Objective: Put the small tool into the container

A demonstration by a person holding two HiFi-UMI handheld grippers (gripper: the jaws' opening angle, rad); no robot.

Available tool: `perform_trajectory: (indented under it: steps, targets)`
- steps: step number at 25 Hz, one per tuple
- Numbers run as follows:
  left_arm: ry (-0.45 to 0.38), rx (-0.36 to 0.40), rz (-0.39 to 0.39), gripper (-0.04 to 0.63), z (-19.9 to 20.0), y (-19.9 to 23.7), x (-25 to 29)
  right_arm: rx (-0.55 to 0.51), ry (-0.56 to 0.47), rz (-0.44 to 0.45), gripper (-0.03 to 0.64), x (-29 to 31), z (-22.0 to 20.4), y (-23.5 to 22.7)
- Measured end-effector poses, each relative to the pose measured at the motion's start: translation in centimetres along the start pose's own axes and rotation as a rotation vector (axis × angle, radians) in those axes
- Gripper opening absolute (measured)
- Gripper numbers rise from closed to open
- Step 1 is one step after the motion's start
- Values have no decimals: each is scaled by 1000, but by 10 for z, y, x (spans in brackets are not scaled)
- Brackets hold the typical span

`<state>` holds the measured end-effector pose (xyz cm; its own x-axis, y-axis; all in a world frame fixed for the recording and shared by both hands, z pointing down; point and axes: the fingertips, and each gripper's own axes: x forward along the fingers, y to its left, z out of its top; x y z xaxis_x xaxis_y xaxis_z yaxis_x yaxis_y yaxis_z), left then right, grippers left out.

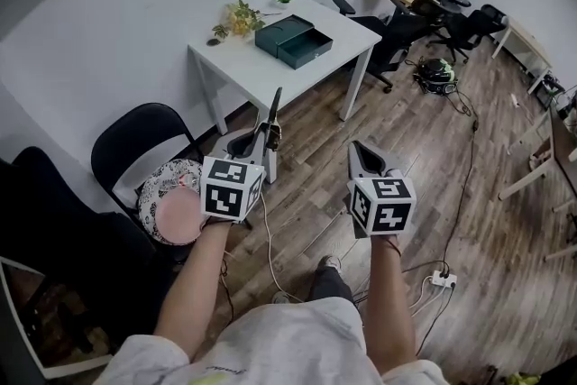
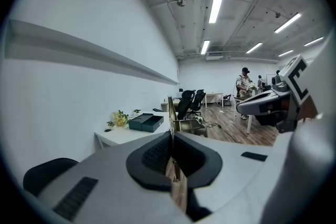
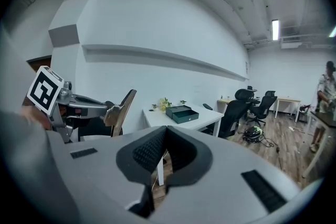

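Note:
My left gripper is shut on the small tool, a thin flat piece with a wooden handle that sticks up and forward out of the jaws. In the left gripper view the tool stands edge-on between the closed pads. The right gripper view shows the same tool from the side. My right gripper is held level beside the left one, shut and empty. The container is a dark green box with an open drawer, on a white table well ahead of both grippers.
A small plant stands on the table left of the box. A black chair and a patterned cushion are at my left. Office chairs and more desks stand at the far right. Cables and a power strip lie on the wooden floor.

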<state>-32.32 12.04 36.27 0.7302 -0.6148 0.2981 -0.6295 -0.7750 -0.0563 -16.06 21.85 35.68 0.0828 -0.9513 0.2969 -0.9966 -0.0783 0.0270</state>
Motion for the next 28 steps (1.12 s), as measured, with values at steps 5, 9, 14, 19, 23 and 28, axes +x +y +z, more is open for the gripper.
perform_trajectory:
  steps: [5, 9, 14, 19, 23, 28]
  targets:
    - [2, 14, 4, 0, 3, 2, 14, 11, -9, 10, 5, 15, 1, -8]
    - [4, 21, 13, 0, 7, 5, 30, 16, -9, 24, 5, 30, 1, -16]
    - [16, 25, 25, 0, 12, 7, 58, 26, -11, 38, 5, 53, 2, -37]
    - [22, 28, 54, 0, 22, 4, 92, 30, -20, 70, 5, 80, 6, -66]
    - [31, 19, 86, 0, 32, -1, 121, 18, -16, 99, 5, 101, 10, -94]
    - [38, 6, 122, 0, 45, -12, 155, 2, -19, 137, 5, 123, 20, -130]
